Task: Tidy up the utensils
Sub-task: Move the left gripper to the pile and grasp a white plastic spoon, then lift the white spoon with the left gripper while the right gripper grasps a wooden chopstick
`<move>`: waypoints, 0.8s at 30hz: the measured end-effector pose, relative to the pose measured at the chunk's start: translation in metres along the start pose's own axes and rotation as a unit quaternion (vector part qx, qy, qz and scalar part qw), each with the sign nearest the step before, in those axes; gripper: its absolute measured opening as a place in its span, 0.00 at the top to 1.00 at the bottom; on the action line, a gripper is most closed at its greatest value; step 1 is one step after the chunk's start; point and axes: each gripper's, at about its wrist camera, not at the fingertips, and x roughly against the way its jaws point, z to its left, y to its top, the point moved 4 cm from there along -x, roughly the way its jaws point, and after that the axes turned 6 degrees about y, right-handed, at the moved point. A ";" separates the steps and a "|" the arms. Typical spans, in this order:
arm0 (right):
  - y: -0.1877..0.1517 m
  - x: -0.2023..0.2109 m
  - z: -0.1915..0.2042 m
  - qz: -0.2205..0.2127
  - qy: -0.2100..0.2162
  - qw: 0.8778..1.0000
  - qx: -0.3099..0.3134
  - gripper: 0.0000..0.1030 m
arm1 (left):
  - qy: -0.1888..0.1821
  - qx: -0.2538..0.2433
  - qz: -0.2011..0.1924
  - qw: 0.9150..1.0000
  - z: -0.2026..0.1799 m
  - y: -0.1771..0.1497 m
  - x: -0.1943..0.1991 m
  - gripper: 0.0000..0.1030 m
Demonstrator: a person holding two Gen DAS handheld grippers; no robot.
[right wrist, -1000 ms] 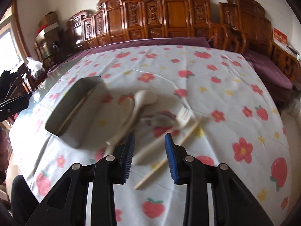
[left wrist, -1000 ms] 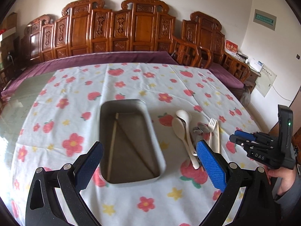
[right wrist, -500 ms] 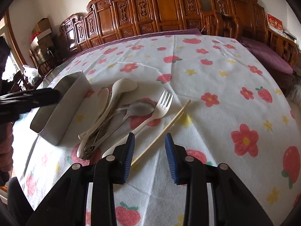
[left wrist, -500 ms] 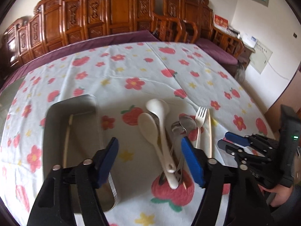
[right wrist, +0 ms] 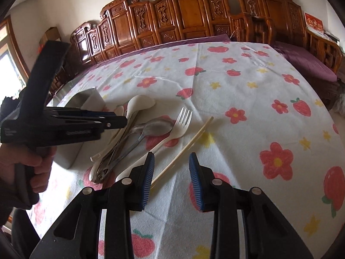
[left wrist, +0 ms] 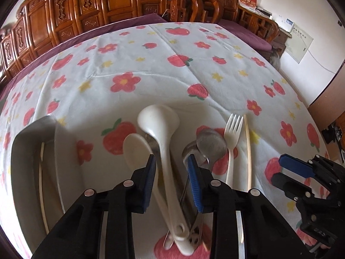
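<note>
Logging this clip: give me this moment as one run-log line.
left gripper: open, straddling white ladle handle | right gripper: open, over chopstick | tray: holds one chopstick

Carved wooden bench backs (left wrist: 120,2) along white wall (right wrist: 64,6), purple cushions (right wrist: 306,62), floral tablecloth (left wrist: 172,64), window (right wrist: 8,69) at left.

1. My right gripper (right wrist: 171,178) hung with jaws apart over the chopstick (right wrist: 183,151).
2. The white fork (right wrist: 172,133) lay just left.
3. My left gripper (right wrist: 112,120) hovered above the spoons (right wrist: 138,127).
</note>
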 end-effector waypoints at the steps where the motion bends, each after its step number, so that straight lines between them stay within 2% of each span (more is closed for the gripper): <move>1: 0.001 0.001 -0.001 -0.001 0.001 1.000 -0.003 0.65 | 0.004 -0.004 0.000 1.000 -0.003 0.003 -0.003 0.72; 11: 0.000 -0.001 -0.006 0.001 0.003 1.000 -0.016 0.65 | 0.054 -0.026 0.001 0.998 -0.007 0.016 -0.020 0.72; 17: 0.000 -0.001 -0.006 0.000 0.004 1.000 -0.017 0.65 | 0.101 -0.066 0.000 0.993 -0.018 0.016 -0.023 0.73; 24: 0.000 -0.002 -0.007 0.001 0.004 1.000 -0.019 0.65 | 0.129 -0.073 -0.003 0.989 -0.018 0.014 -0.021 0.85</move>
